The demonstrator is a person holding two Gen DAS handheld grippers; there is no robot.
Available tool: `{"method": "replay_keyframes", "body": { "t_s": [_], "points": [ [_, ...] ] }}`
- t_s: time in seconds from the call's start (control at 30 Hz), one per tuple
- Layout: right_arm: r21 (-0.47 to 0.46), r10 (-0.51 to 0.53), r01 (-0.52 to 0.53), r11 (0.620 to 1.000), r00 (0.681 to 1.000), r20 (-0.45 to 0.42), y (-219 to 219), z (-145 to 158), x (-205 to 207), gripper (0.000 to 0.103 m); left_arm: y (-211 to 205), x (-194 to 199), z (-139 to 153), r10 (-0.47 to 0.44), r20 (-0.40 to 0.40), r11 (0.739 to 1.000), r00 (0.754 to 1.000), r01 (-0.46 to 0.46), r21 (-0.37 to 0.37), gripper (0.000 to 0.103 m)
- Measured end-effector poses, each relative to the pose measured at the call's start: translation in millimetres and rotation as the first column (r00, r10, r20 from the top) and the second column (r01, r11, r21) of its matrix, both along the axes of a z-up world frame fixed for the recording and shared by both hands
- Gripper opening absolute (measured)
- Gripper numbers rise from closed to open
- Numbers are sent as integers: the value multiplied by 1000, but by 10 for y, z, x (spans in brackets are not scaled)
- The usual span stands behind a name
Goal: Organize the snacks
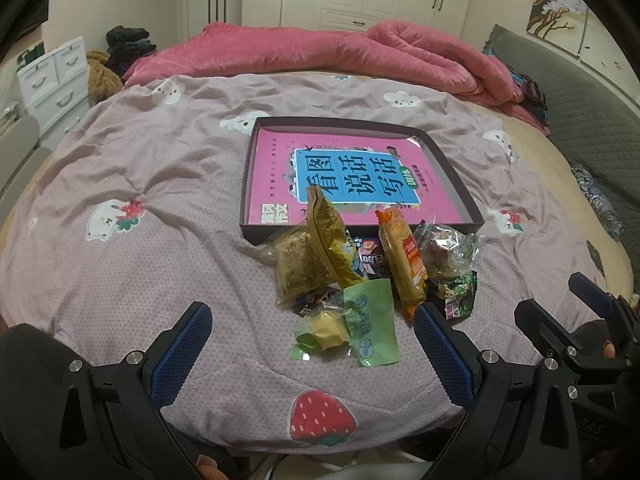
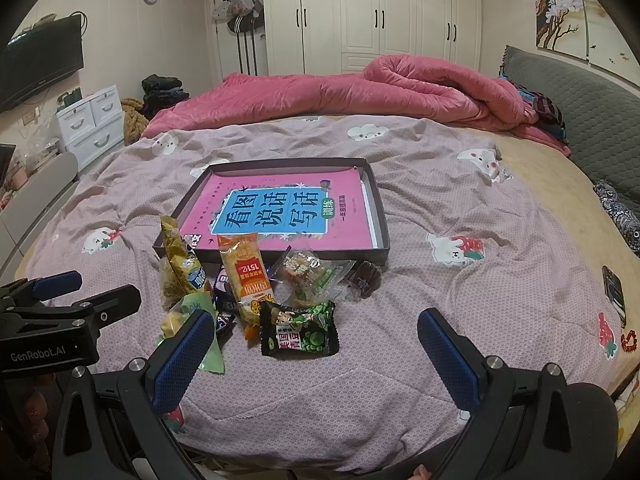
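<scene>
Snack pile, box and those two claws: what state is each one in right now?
Left claw: open, holding nothing.
Right claw: open, holding nothing.
Box: lidless, a pink book lying flat inside, no snacks in it.
Orange packet: sealed, lying in the pile in front of the box.
Green pea packet: sealed, flat on the bedspread.
Wardrobe doors: shut.
</scene>
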State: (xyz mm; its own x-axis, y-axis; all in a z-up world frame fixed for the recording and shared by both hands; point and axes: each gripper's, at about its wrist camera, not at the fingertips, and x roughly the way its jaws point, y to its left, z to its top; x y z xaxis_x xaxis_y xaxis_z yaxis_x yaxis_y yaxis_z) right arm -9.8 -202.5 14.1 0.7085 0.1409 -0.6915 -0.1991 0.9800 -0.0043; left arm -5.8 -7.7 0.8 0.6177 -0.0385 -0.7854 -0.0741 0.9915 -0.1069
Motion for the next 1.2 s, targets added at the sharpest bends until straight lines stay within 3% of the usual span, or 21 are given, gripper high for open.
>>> {"method": "replay_keyframes", "body": {
  "t_s": [0.77, 1.2],
  "points": [
    [8, 5, -5, 1000, 999, -34, 17, -107, 35, 103, 19, 27, -107, 8, -33, 1000, 999, -8, -6, 101],
    [30, 7, -4, 1000, 994, -106, -9, -219, 133, 103, 211, 95, -343, 45, -146, 997, 988, -54, -62, 101]
  ]
}}
